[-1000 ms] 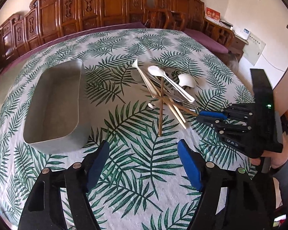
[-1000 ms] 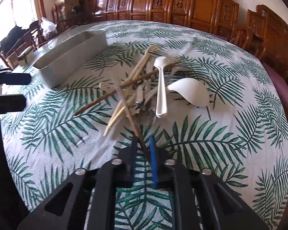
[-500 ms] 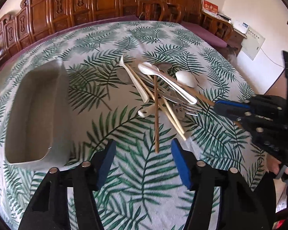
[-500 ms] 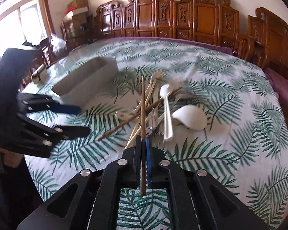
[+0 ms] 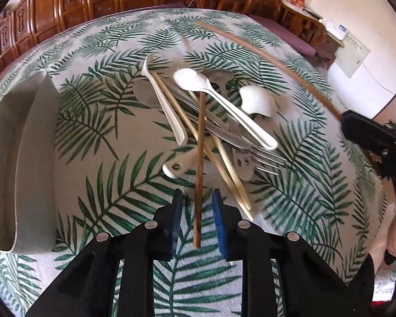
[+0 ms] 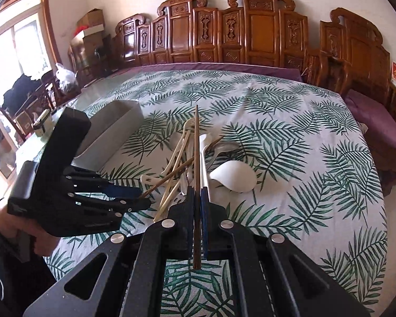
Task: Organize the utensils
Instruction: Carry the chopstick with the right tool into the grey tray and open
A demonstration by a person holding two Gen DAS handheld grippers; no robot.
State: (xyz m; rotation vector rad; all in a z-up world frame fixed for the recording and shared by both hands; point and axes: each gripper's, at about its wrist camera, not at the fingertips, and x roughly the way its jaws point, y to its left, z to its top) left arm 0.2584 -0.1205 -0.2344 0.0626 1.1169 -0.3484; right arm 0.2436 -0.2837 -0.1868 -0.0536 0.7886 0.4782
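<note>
Brown wooden chopstick [image 5: 199,155] runs straight out ahead of the left tool [image 5: 196,212], its near end sitting between the blue pads, which are closing in but don't press it yet. Rest of the utensil pile [image 5: 219,121] lies just beyond on the leaf-print surface [image 5: 97,137], grey bin [image 5: 15,158] off to the tool's left. Right wrist view: right tool [image 6: 197,198] is clamped tight on another dark chopstick [image 6: 196,158] that points forward above the pile.
</note>
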